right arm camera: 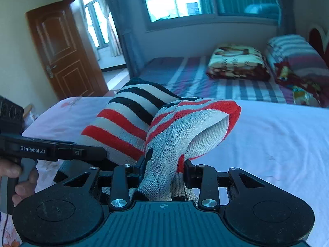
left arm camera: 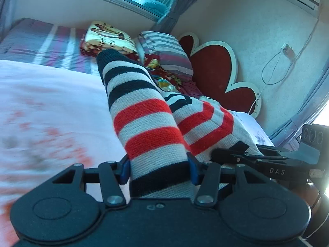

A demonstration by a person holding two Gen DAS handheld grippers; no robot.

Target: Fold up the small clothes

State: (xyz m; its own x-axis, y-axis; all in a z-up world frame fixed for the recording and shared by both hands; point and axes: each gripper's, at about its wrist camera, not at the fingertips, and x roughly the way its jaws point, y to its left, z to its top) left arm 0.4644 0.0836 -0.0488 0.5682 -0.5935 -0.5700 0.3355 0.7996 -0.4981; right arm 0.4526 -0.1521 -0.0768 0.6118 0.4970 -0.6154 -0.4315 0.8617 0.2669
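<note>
Clearly both grippers are clamped on the same striped knit sweater (left arm camera: 144, 111), which hangs lifted above the pale pink bed sheet (left arm camera: 51, 103). Seen from the left wrist, the left gripper (left arm camera: 159, 168) pinches a sleeve-like tube of the garment between its blue-padded fingers (left arm camera: 124, 169), the dark cuff band sitting right at the pads while the red, grey and navy stripes run away from the camera toward the far side of the bed. To its right in that view, the right gripper's black body lies against the rest of the knit. From the right wrist, the right gripper (right arm camera: 163, 167) has its jaws closed narrowly on a bunched fold of the sweater (right arm camera: 170, 131), and the fabric flares out beyond the fingers, showing its pale inner face edged with a red band. The left gripper (right arm camera: 90, 153) reaches in from the left side of that view, held by a person's hand (right arm camera: 16, 177), and its tip meets the striped cloth just beside the right one. Farther back on the striped bedding (right arm camera: 195, 76) lie a folded printed blanket (right arm camera: 236, 61) and a striped pillow (right arm camera: 296, 49), well apart from the sweater, near a red heart-shaped headboard (left arm camera: 213, 65).
</note>
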